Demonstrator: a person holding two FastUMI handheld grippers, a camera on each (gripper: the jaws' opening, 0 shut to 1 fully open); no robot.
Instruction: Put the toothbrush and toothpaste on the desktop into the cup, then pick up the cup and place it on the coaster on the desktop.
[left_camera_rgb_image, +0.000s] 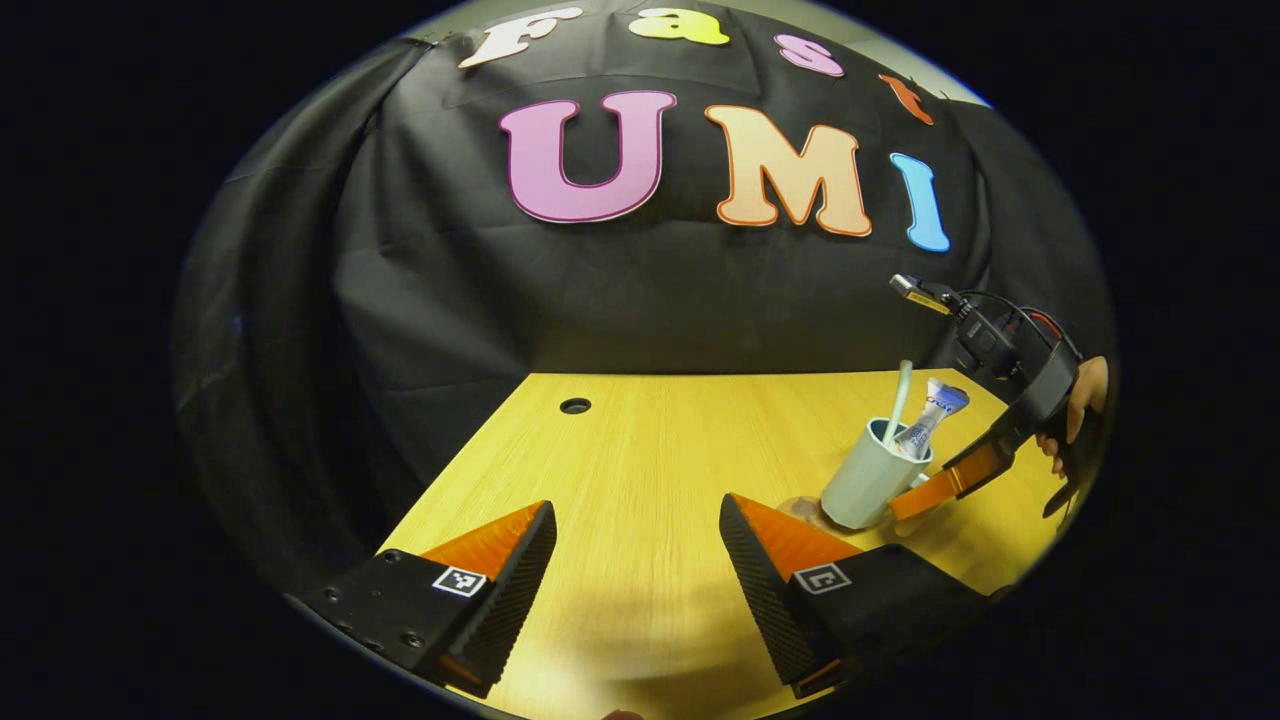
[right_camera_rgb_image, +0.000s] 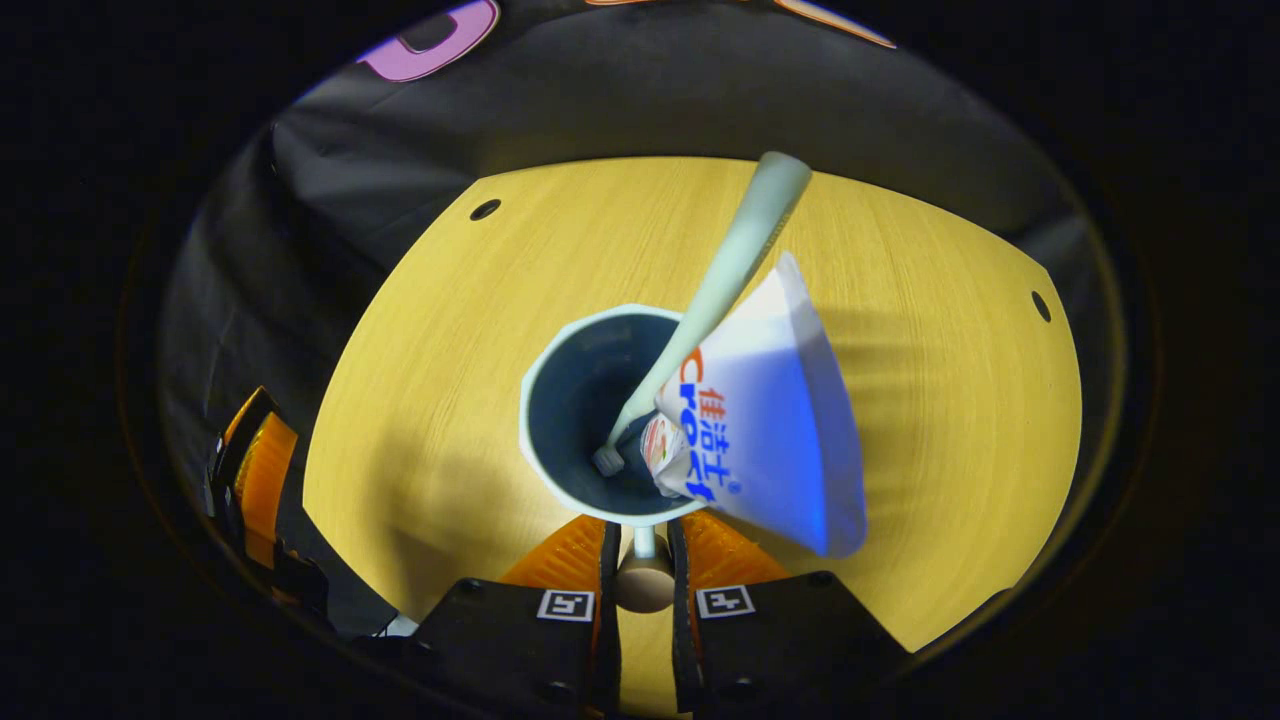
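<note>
Directly ahead of the right claw (right_camera_rgb_image: 643, 560), the cup (right_camera_rgb_image: 590, 400) is sitting with its handle (right_camera_rgb_image: 645, 578) pinched between both fingers, which are standing nearly together on it. The toothbrush (right_camera_rgb_image: 725, 270) and the toothpaste (right_camera_rgb_image: 775, 420) are both standing inside the cup, leaning toward the far side of the rim, away from the claw. Seen from the left gripper view, the same cup (left_camera_rgb_image: 872, 475) is resting low at the bench (left_camera_rgb_image: 640, 450), and a brownish disc, probably the coaster (left_camera_rgb_image: 805, 508), is peeking out at its base on the side away from the right claw (left_camera_rgb_image: 925, 495). Whether the cup is sitting squarely on it cannot be told.

Left claw (left_camera_rgb_image: 637, 560) is hanging well apart from the cup, fingers spread wide, holding nothing.

Judgement: step in hand is placing the cup on the coaster. To do it well, the grip on the handle should be kept firm, since the tall toothpaste is making the load top-heavy. The cup should be kept upright, brought level over the disc, set flat, and only then should the fingers be opened and drawn straight back so they are not dragging the handle.
</note>
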